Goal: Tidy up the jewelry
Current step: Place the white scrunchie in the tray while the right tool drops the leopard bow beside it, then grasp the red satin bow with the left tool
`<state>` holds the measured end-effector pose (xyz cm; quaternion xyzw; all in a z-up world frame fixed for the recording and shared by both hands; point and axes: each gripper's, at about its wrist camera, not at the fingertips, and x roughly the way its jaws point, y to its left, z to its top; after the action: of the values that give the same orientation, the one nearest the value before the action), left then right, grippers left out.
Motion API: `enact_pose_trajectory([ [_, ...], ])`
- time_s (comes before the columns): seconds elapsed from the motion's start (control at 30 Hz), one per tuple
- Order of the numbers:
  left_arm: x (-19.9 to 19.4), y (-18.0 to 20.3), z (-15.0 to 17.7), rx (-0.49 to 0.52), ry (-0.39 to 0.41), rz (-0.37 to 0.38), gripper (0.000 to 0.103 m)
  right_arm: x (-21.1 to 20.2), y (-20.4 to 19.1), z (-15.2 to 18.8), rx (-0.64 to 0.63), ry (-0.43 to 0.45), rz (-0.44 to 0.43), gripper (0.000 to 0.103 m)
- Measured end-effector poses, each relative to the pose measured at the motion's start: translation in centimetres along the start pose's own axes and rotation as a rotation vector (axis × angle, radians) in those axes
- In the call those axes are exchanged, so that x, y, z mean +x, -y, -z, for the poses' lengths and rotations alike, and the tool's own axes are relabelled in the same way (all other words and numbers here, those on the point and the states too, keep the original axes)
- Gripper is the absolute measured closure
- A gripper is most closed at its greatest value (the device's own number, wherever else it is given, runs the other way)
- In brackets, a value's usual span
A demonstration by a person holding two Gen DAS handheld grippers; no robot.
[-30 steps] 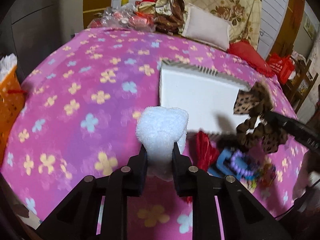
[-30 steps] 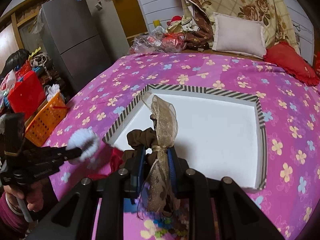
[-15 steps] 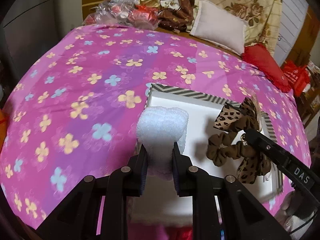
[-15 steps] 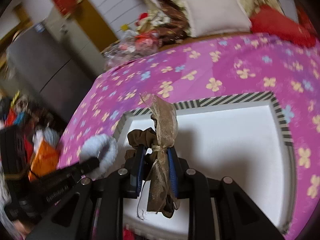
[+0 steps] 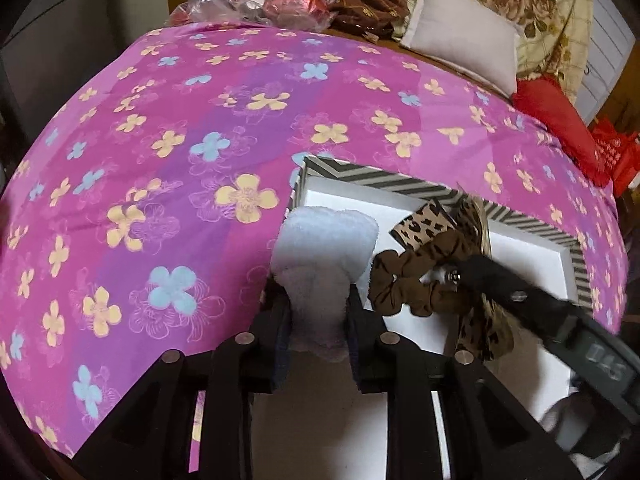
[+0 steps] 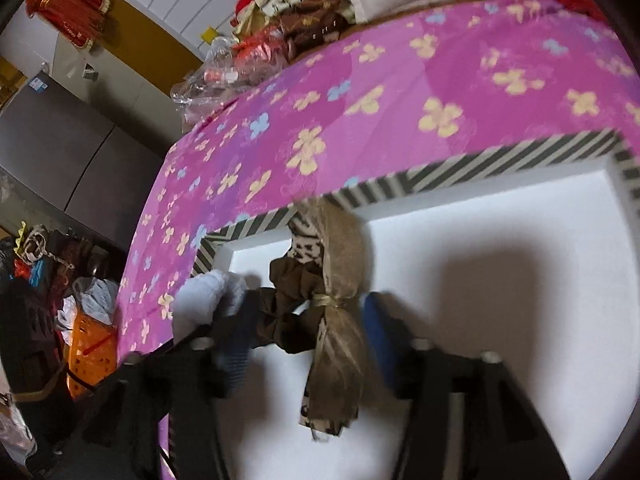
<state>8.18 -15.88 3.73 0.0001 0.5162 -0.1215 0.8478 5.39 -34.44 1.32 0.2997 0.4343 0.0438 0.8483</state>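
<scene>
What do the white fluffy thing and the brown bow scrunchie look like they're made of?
White fluffy thing: plush, fleece-like fabric, matte and nubby, pinched in where it is gripped. Brown bow scrunchie: gathered soft cloth, with sheer gauzy ribbon tails and a leopard-print layer, probably synthetic.

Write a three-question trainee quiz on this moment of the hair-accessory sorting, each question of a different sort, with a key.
1. True or false: the left gripper has its pads pressed on the white fluffy scrunchie.
2. Multiple choice: the brown scrunchie with the leopard bow hangs over
A. the bare pink flowered cloth
B. the white inside of the striped-rim box
C. the orange basket
3. Fill in: in the right wrist view, the right gripper has jaws spread and opening, with the ___ between them.

Key: 1 true; 2 B; 3 brown scrunchie with the leopard bow.
</scene>
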Motion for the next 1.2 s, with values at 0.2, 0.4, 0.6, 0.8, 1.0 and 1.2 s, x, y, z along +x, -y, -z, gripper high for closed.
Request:
enact_pose_trajectory([
  [0.2,-2.0,-1.5,1.1,-0.053,0.022,0.063,0.074,-4.9,-0.2,1.2,-0.094,0.022,0.045,0.039],
  [0.4,-6.3,-2.8,3.4,-0.033,0.092,0.04,0.074,-10.7,-0.4,3.7,-0.173,0.041,0.075,0.027],
  [0.6,-10.4,-3.6,7.3,0.013,0.153,0.013,0.074,-15.5,-0.8,8.6,-0.252,0.062,0.046,0.025],
  [0.8,-11.7,-4.3,11.9,0.016,0.141,0.013,0.074,-17.2,-1.9,14.1,-0.378,0.036,0.082,0.026],
  [1.0,-12.1,-4.3,15.6,0.02,0.13,0.011,0.074,-18.2,-1.7,18.0,-0.452,0.02,0.119,0.036],
  [1.2,-11.9,-4.2,17.5,0.008,0.118,0.019,0.074,-19.0,-0.8,19.8,-0.434,0.024,0.12,0.038],
])
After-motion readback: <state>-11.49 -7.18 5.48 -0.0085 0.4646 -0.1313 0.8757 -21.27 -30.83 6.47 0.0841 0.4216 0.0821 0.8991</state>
